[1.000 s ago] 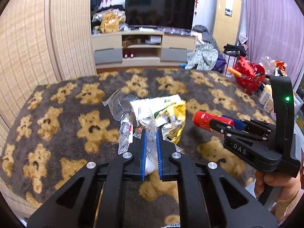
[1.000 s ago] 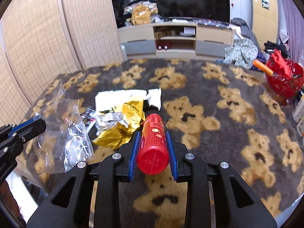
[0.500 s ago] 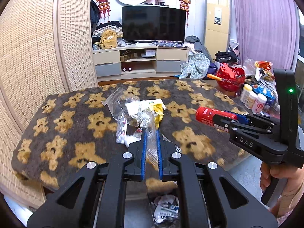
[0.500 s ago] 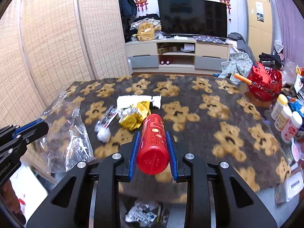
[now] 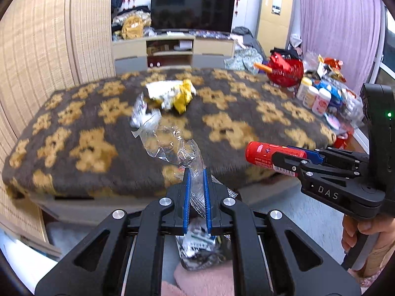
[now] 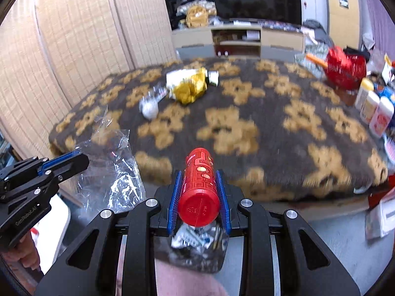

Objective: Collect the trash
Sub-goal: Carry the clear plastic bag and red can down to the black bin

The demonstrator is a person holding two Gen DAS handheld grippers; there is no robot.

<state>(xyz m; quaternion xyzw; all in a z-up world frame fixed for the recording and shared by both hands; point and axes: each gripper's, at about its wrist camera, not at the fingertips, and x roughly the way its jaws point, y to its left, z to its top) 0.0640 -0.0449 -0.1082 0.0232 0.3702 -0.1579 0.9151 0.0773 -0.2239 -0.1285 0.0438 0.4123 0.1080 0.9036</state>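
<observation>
Where the view drops below both grippers, a dark waste bag (image 6: 195,251) sits open on the floor, holding crumpled white printed wrappers and scraps. The left gripper (image 5: 196,172) has its blue-padded fingers pressed nearly together, pinching a clear, crinkled cellophane bag (image 5: 170,145) that fans upward, glossy and creased, in front of the bed edge. The right gripper (image 6: 198,180) has its fingers clamped on the sides of a red cylindrical can (image 6: 198,185), smooth and printed with a gold pattern, its flat base facing the camera. Both items hang clear of the bed, above the waste bag. A plush blanket (image 5: 246,113), dark grey with tan teddy-bear shapes, covers the bed. Resting on it, well apart from the grippers, are a crumpled yellow foil packet (image 6: 191,87), white paper (image 6: 176,77) and a small white wad (image 6: 149,108). A red basket (image 6: 345,69) and plastic bottles (image 6: 375,111) stand at the right of the bed.
</observation>
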